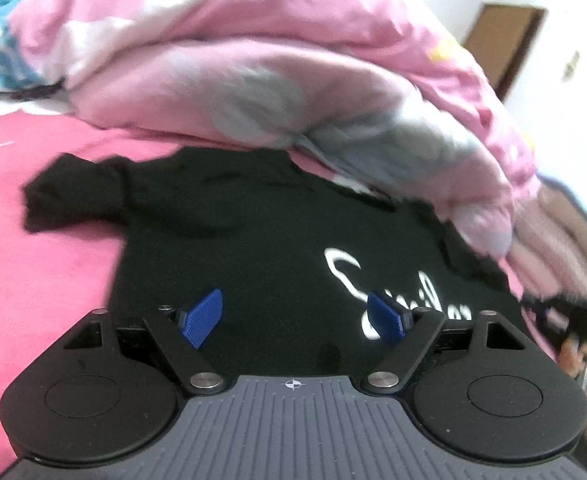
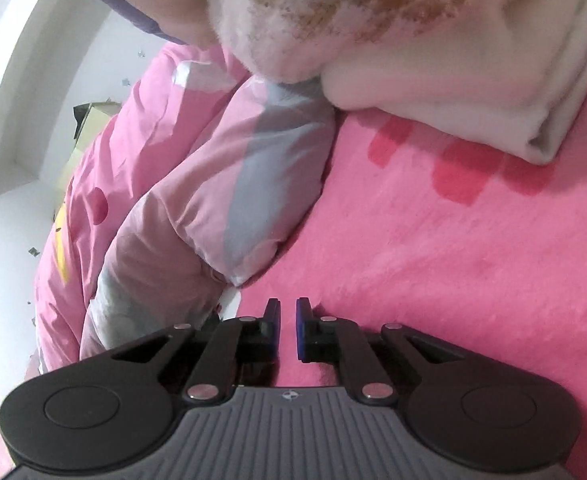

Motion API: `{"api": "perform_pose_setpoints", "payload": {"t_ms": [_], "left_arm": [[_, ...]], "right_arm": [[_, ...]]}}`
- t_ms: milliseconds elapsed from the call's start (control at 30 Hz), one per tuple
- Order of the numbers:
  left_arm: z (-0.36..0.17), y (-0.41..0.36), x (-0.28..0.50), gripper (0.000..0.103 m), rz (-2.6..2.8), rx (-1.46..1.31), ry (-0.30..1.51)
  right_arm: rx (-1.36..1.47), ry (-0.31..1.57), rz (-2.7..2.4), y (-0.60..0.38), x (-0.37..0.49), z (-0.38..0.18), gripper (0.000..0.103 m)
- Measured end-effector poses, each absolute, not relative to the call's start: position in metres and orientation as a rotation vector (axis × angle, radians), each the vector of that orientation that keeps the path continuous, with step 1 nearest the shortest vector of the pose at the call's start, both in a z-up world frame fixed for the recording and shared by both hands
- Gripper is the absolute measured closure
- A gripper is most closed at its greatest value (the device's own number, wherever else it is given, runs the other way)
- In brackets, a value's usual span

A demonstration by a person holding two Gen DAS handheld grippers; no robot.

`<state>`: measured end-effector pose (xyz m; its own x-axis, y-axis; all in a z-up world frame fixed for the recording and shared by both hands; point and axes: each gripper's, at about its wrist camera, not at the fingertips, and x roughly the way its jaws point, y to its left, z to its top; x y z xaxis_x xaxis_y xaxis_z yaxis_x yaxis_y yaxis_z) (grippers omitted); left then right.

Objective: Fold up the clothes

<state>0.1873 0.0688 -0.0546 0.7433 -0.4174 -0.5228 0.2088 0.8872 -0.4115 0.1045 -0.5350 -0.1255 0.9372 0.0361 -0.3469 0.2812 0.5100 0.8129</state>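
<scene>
Left wrist view was blurry; the black shirt (image 1: 253, 240) lay spread on the pink bedsheet (image 1: 33, 240), its far edge and right shoulder tucked under the pink-and-grey quilt (image 1: 253, 60). White lettering (image 1: 357, 280) on it was partly covered by a blue pad, unreadable. Left gripper (image 1: 295, 318) was spread wide over the shirt, holding nothing. Right wrist view showed no shirt: right gripper (image 2: 288, 328) had fingers nearly together, thin gap, nothing pinched, over the bedsheet beside the quilt. A white fuzzy garment (image 2: 433, 60) was cut off at the top.

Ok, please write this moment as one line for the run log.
left gripper: open above black T-shirt with white lettering | right gripper: nearly closed, empty, over pink fleece sheet | fold: not started
</scene>
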Motion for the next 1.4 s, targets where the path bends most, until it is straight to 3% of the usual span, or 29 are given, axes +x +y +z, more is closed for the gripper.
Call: {"api": "perform_pose_setpoints", "payload": {"t_ms": [167, 300, 567, 833, 967, 1200, 1300, 1333, 1367, 1400], "left_arm": [[-0.035, 0.099, 0.196, 0.023, -0.175, -0.303, 0.619], [-0.037, 0.130, 0.209, 0.023, -0.106, -0.330, 0.593], [-0.045, 0.151, 0.224, 0.023, -0.084, -0.329, 0.540], [-0.050, 0.140, 0.232, 0.023, -0.079, -0.242, 0.500], [-0.057, 0.138, 0.243, 0.023, -0.029, -0.190, 0.506], [-0.071, 0.144, 0.260, 0.025, 0.015, -0.204, 0.609], [-0.076, 0.147, 0.264, 0.029, 0.025, -0.218, 0.641], [-0.077, 0.147, 0.264, 0.033, 0.029, -0.215, 0.644], [-0.077, 0.145, 0.263, 0.037, 0.033, -0.204, 0.639], [-0.076, 0.144, 0.263, 0.045, 0.033, -0.196, 0.633]], "right_arm": [[0.965, 0.428, -0.226, -0.527, 0.111, -0.110, 0.092], [0.765, 0.485, -0.279, -0.494, 0.117, -0.056, 0.088], [0.324, 0.613, 0.053, -0.326, 0.224, 0.030, 0.081], [0.134, 0.770, 0.203, -0.210, 0.357, -0.024, 0.079], [0.058, 0.794, 0.283, -0.185, 0.407, -0.047, 0.063], [-0.033, 0.849, 0.367, -0.172, 0.454, -0.072, 0.058], [-0.094, 0.847, 0.416, -0.168, 0.452, -0.071, 0.067], [-0.108, 0.843, 0.435, -0.167, 0.450, -0.070, 0.088], [-0.127, 0.827, 0.442, -0.164, 0.446, -0.069, 0.098], [-0.150, 0.806, 0.446, -0.162, 0.442, -0.068, 0.099]]}}
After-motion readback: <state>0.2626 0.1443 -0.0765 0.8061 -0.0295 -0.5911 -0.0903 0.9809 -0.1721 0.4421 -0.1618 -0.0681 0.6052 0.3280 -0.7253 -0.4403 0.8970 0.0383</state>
